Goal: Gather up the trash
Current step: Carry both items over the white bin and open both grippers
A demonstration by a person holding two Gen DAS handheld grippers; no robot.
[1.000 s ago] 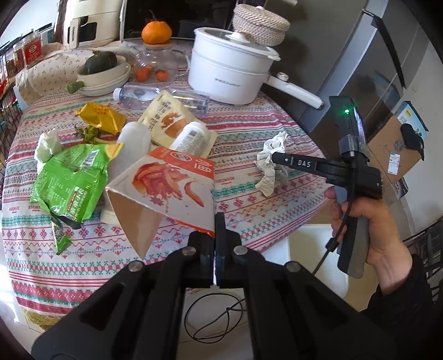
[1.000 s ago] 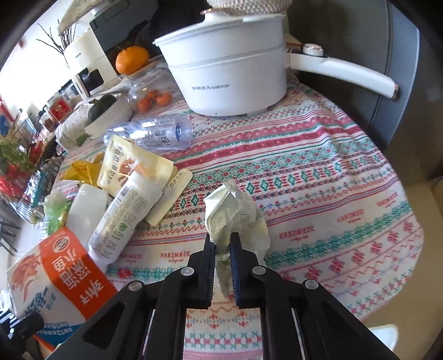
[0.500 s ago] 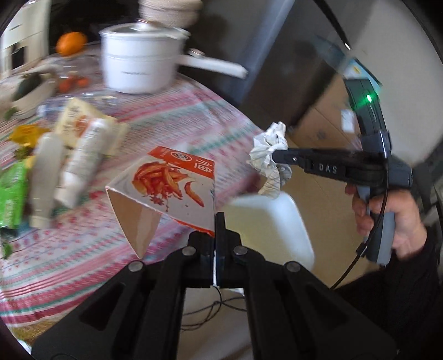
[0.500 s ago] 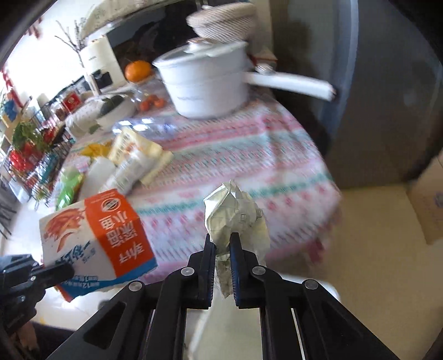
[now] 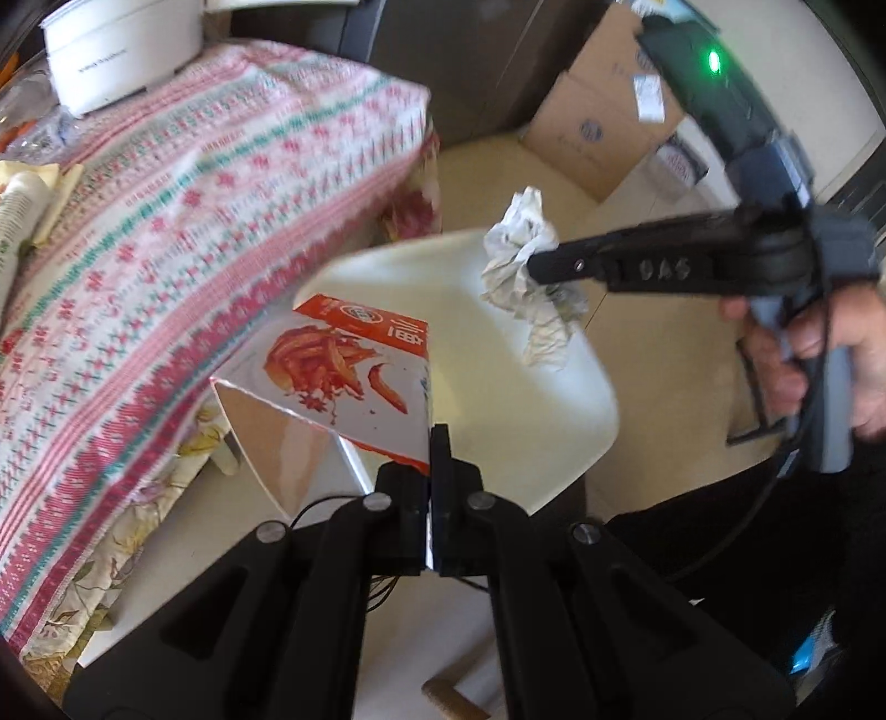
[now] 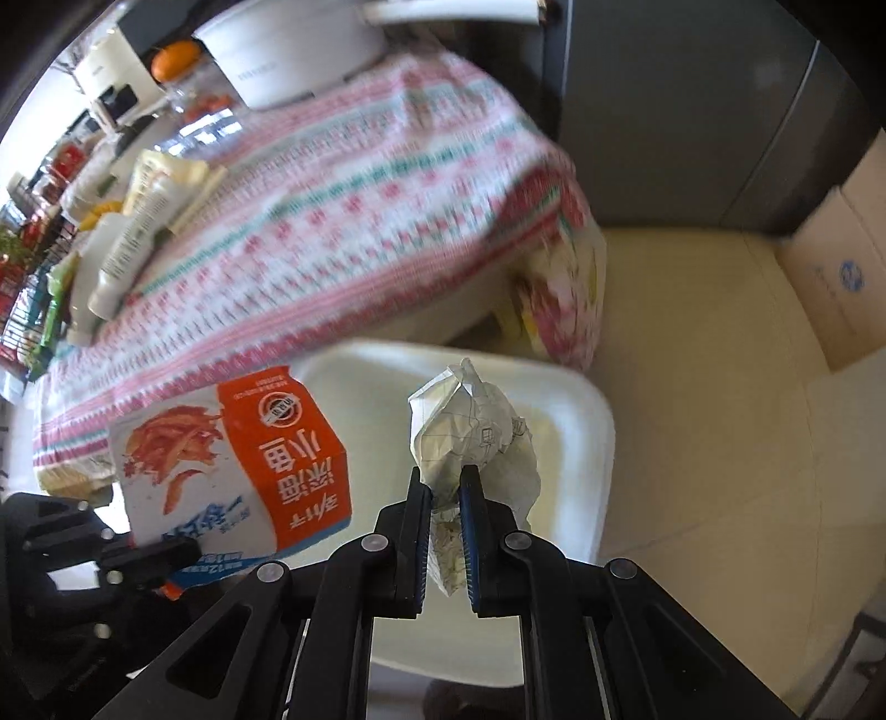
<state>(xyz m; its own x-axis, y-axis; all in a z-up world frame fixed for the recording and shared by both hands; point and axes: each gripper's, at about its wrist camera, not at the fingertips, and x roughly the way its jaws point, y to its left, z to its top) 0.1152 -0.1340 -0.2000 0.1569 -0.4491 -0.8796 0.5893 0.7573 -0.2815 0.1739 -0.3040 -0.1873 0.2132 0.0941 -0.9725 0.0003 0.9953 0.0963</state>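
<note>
Two handheld grippers hang over a white bin (image 6: pixel 587 421) that stands on the floor beside a desk (image 5: pixel 166 232) draped in a red, green and white patterned cloth. The left gripper (image 5: pixel 431 459) has its fingers pressed together on the edge of an orange-and-white carton (image 5: pixel 354 371), an open-ended box printed with red food pictures, held above the bin's near side. The right gripper (image 6: pixel 446 487) has its fingers clamped on a crumpled paper wad (image 6: pixel 470 426), held in the air over the bin's opening; seen from the left wrist camera, the wad (image 5: pixel 526 271) juts from the black fingertips while a hand (image 5: pixel 830 354) grips the handle. On the desk behind sit a white pot (image 6: pixel 299 50), a white bottle lying on its side (image 6: pixel 133 238) and assorted wrappers. A cardboard box (image 5: pixel 598 111) stands on the floor beyond the bin.
</note>
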